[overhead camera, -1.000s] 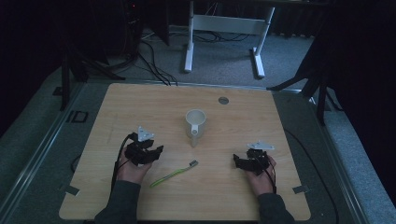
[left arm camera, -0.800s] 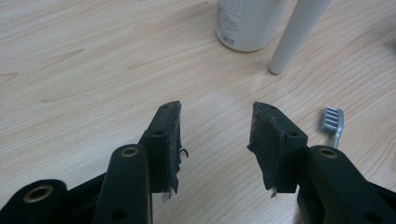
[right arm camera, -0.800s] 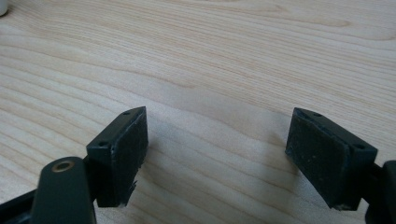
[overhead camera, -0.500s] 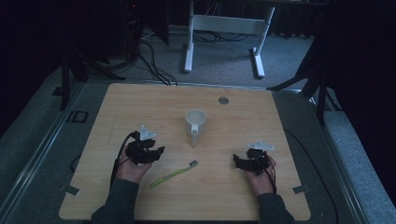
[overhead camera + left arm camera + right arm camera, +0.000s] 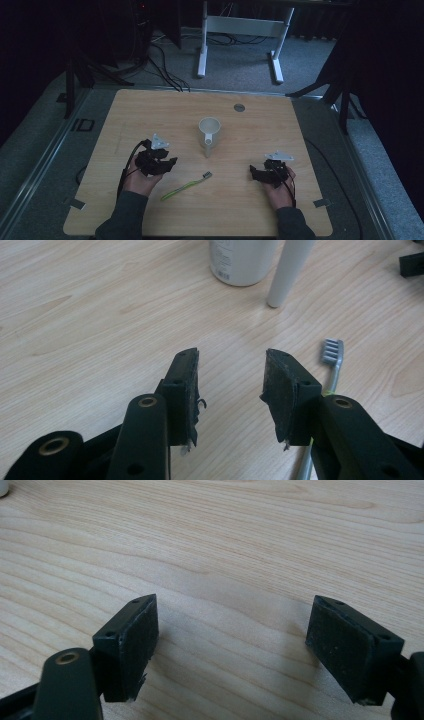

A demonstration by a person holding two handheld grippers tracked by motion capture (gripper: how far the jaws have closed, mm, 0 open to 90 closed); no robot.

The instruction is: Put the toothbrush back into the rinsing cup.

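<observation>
A white mug point(image 5: 209, 131) stands at the table's middle, its long handle point(image 5: 207, 147) pointing toward me. A green toothbrush point(image 5: 187, 186) with a grey head lies flat in front of it. My left gripper point(image 5: 167, 162) hovers just left of the brush. In the left gripper view its jaws point(image 5: 231, 385) are open and have just been closing, with only bare wood between them; the brush head point(image 5: 332, 351) lies to their right and the mug base point(image 5: 240, 262) beyond. My right gripper point(image 5: 255, 172) rests at the right, open wide point(image 5: 230, 630) over bare wood.
The wooden table point(image 5: 150, 110) has a round grey grommet point(image 5: 239, 107) near its far edge and tape strips at its near corners. Beyond it stand a white desk frame point(image 5: 240, 30) and loose floor cables point(image 5: 160, 55). Dark stands flank the table.
My left gripper has edged slightly to the right, toward the toothbrush. The right hand, the mug and the brush have kept still.
</observation>
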